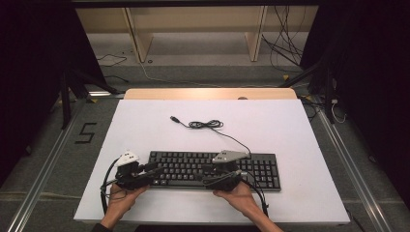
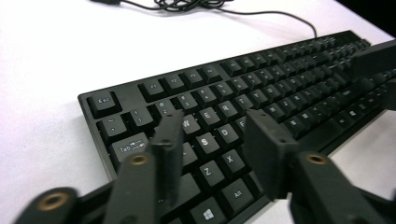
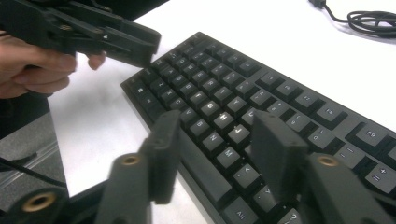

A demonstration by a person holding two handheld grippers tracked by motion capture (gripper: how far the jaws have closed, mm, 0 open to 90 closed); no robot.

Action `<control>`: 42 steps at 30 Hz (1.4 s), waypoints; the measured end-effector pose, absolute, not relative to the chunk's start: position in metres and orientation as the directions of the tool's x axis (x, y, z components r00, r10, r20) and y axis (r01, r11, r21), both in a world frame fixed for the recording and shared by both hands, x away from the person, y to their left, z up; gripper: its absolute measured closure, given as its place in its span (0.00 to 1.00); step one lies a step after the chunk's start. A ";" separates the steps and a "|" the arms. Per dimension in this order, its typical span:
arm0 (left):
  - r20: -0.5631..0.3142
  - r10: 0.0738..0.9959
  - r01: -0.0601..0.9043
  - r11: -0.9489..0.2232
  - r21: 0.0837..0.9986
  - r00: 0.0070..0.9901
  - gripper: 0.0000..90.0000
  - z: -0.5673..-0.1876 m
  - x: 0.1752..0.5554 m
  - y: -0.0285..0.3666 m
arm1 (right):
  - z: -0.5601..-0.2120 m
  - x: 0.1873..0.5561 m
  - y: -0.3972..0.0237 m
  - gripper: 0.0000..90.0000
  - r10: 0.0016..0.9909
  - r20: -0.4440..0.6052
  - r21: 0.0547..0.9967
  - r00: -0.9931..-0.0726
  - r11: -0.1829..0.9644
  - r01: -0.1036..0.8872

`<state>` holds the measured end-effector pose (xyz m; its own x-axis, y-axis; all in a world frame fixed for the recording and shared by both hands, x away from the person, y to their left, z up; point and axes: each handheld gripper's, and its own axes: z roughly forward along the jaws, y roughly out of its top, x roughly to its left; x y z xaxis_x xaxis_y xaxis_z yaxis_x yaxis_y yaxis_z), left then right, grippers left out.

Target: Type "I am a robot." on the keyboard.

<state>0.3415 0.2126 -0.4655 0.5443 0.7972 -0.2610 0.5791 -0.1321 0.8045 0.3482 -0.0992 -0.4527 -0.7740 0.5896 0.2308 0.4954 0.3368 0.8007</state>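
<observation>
My left gripper (image 1: 145, 170) hangs over the left end of the flat black plastic keyboard (image 1: 261, 170), its two black jaws standing apart with nothing clamped between them; in the left gripper view the W, E, S, D and X keys lie in the gap below the jaws. My left hand (image 1: 122, 197) wraps the body of the tool from the near side, forearm entering from the near edge of the table, wrist turned so the jaws point right and slightly far, along the key rows.

My right gripper (image 1: 209, 175) sits over the middle of the same keyboard, jaws likewise parted and holding nothing; in the right gripper view, letter keys and the space bar lie beneath the gap. My right hand (image 1: 240, 195) grips the tool from the near side, forearm angled in from the near right, jaws pointing left toward the left gripper.

The keyboard lies flat on the white rectangular table top (image 1: 145, 125), near the front edge, its long side running left to right. Its thin black cable (image 1: 208, 124) leaves the far edge, loops in a loose coil farther back and ends in a plug lying on the white surface.
</observation>
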 end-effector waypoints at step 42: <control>-0.253 0.772 0.522 -0.118 0.845 0.584 0.33 -0.458 0.325 0.210 | -0.475 0.363 -0.078 1.00 0.621 0.185 0.726 -0.761 0.436 0.532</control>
